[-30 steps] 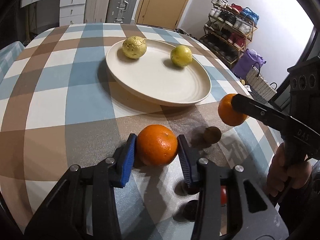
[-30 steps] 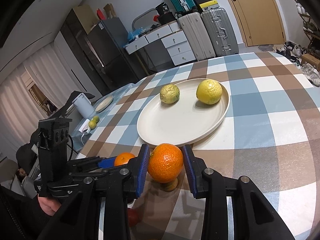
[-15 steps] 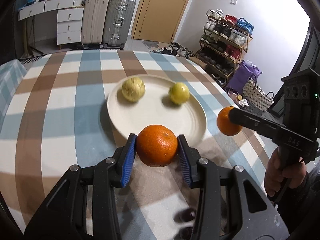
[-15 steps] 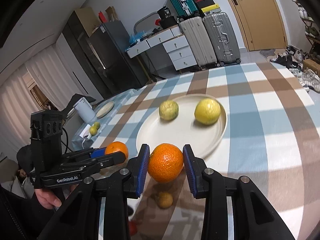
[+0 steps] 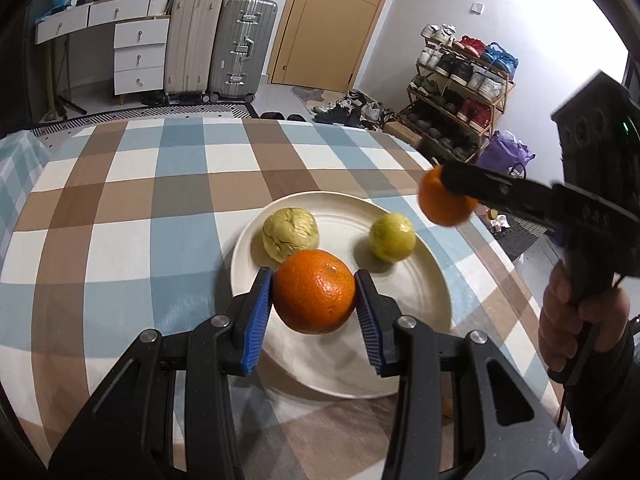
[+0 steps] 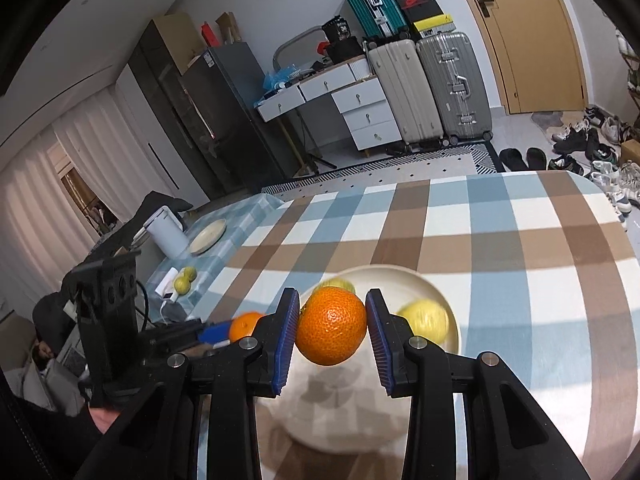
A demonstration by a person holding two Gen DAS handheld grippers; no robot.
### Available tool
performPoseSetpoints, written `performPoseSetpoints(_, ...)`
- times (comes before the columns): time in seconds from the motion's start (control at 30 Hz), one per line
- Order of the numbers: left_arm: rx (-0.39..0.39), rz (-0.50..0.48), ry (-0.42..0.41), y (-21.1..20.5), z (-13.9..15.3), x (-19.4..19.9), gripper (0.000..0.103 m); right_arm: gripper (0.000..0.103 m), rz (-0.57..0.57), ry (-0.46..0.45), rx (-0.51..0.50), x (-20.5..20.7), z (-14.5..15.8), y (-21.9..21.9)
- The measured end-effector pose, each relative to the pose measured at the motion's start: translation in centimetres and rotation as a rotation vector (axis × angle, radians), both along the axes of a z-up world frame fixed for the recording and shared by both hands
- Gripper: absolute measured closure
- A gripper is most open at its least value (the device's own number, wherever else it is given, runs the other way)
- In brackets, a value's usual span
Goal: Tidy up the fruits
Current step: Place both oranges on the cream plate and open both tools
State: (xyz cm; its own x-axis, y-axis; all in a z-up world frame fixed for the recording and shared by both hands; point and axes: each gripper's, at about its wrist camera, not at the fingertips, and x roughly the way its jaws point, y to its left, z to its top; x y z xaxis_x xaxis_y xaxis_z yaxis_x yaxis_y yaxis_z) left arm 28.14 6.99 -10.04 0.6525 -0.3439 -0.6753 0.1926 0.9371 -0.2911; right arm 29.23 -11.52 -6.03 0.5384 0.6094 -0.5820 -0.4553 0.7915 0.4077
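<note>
Your left gripper point(image 5: 315, 292) is closed on one orange point(image 5: 314, 291) above the plate point(image 5: 416, 312); your right gripper point(image 6: 332, 330) is clamping another orange point(image 6: 331, 330).

1. My left gripper point(image 5: 315, 300) is closed, blue pads pressed to both sides of an orange point(image 5: 314, 291) held in the air.
2. My right gripper point(image 6: 332, 330) likewise clamps a second orange point(image 6: 331, 331), raised, my hand point(image 5: 576, 328) wrapped around its handle.
</note>
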Motion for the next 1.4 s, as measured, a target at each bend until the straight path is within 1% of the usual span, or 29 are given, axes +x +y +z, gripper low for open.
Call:
performPoseSetpoints(0.17, -0.003, 0.002, 0.012, 0.5, -1.2, 1.3, 0.065, 0.068, 0.010, 0.030, -0.013, 3.3, -1.0, 1.7)
performPoseSetpoints(0.47, -0.012, -0.008, 0.045, 0.5, -3.2, 2.8, 0.065, 0.068, 0.007, 0.099, -0.059, 7.4, -4.0, 4.0)
performPoseSetpoints(0.6, -0.013, -0.005, 0.057, 0.5, -3.9, 3.1, 0.065, 0.068, 0.003, 0.117, -0.097, 8.1, -5.3, 4.6)
performPoseSetpoints(0.73, -0.020, -0.005, 0.065, 0.6, -4.3, 3.4, 0.065, 0.068, 0.000, 0.134, -0.112, 8.5, -6.1, 5.0)
performPoseSetpoints(0.97, -0.018, -0.006, 0.067, 0.6, -4.4, 3.5, 0.065, 0.066, -0.015, 0.143, -0.106, 9.0, -6.6, 5.1)
performPoseSetpoints(1.0, -0.009, -0.008, 0.072, 0.4, -4.3, 3.5, 0.065, 0.064, -0.014, 0.148, -0.101, 9.0, -6.6, 5.1)
performPoseSetpoints(1.03, 0.001, -0.008, 0.070, 0.3, -4.2, 3.4, 0.064, 0.057, -0.012, 0.151, -0.088, 9.0, -6.6, 5.1)
performPoseSetpoints(1.07, 0.007, -0.009, 0.062, 0.2, -4.0, 3.3, 0.060, 0.053, -0.010, 0.148, -0.071, 8.9, -6.5, 5.0)
performPoseSetpoints(1.1, 0.014, -0.008, 0.052, 0.1, -3.7, 3.0, 0.055, 0.052, -0.006, 0.140, -0.054, 8.8, -6.2, 4.8)
performPoseSetpoints(1.17, 0.021, -0.001, 0.032, 0.0, -3.0, 2.5, 0.034, 0.045, -0.011, 0.117, -0.050, 8.3, -5.5, 4.5)
performPoseSetpoints(1.23, 0.040, 0.027, 0.009, 0.0, -2.2, 1.8, 0.024, 0.040, -0.013, 0.089, -0.036, 7.4, -4.5, 4.0)
performPoseSetpoints(1.4, 0.053, 0.064, -0.022, 0.0, 0.0, -0.2, 0.022, 0.020, -0.028, 0.018, -0.029, 4.2, -1.7, 2.5)
